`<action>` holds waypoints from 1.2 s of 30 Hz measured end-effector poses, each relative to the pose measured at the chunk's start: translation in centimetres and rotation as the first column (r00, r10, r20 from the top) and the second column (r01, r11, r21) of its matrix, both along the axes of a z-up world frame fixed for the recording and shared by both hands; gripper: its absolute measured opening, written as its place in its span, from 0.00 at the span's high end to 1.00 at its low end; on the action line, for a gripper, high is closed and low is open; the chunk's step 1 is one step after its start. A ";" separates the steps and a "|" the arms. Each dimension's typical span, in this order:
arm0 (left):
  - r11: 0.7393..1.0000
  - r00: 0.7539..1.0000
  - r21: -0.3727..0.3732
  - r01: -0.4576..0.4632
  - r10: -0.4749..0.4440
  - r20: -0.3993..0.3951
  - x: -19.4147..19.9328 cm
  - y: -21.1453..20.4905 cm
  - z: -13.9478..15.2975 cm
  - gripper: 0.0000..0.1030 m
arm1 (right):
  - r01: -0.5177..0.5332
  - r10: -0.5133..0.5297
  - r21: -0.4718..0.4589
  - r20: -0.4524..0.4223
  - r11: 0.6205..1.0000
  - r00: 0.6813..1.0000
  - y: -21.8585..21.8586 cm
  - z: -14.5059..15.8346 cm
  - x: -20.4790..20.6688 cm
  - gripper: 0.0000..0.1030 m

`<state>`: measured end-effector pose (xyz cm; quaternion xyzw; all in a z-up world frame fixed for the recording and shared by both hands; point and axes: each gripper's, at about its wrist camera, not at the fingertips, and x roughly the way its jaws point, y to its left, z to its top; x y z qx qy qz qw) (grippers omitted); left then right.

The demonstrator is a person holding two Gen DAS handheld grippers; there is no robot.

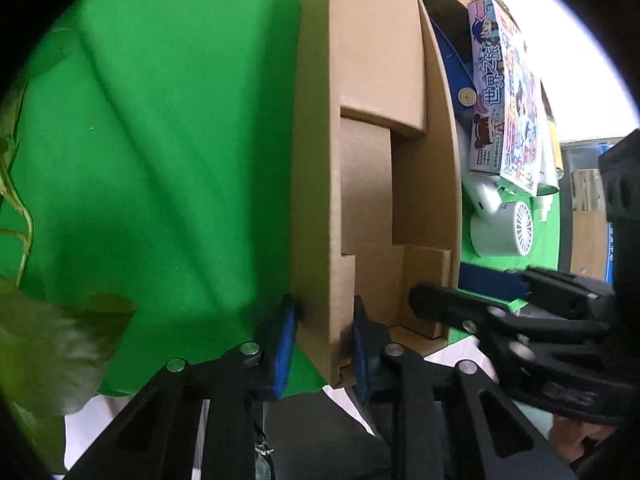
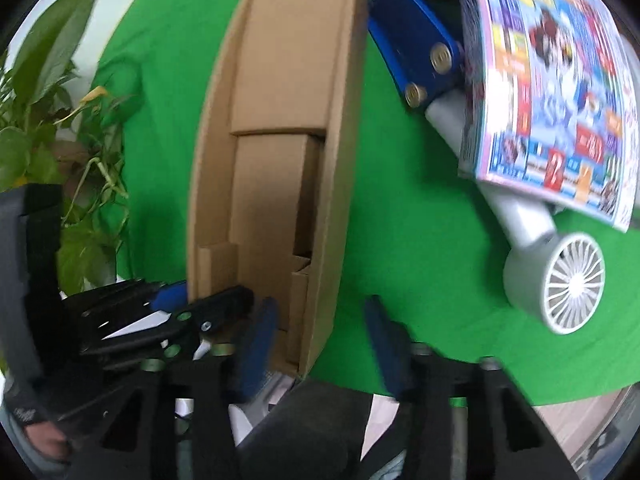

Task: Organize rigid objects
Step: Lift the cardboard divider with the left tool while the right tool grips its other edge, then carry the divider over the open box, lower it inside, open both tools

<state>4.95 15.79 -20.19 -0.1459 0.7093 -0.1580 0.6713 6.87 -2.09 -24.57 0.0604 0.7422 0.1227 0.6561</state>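
Observation:
An open brown cardboard box (image 1: 376, 168) lies on the green cloth (image 1: 160, 160). My left gripper (image 1: 324, 340) is shut on the box's near left wall, one blue pad outside and one inside. In the right wrist view the same box (image 2: 280, 152) is at centre and my right gripper (image 2: 320, 344) is open, its jaws straddling the box's near right wall without touching. Right of the box lie a colourful book (image 2: 552, 92), a white hair dryer (image 2: 556, 280) and a blue hinged tool (image 2: 416, 52).
A leafy green plant (image 2: 60, 120) stands at the left edge of the cloth. The book (image 1: 508, 100) and dryer (image 1: 504, 224) also show in the left wrist view. The cloth's front edge (image 2: 520, 396) meets a pale table surface near me.

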 end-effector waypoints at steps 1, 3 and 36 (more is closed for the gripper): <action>1.000 1.000 0.008 0.003 -0.003 -0.005 0.1 -0.2 0.0 0.77 | 0.020 -0.020 0.014 -0.004 1.000 1.000 -0.2 -0.4 -0.3 0.72; 1.000 1.000 0.020 0.011 -0.011 -0.012 0.2 -0.8 -0.2 0.77 | 0.041 -0.041 0.030 -0.004 0.999 0.999 -0.5 -0.9 -0.7 0.79; 0.982 0.800 0.175 -0.067 -0.052 0.598 4.1 -16.3 28.7 0.78 | 0.037 -0.150 0.194 0.607 0.980 0.781 -13.0 29.4 0.3 0.84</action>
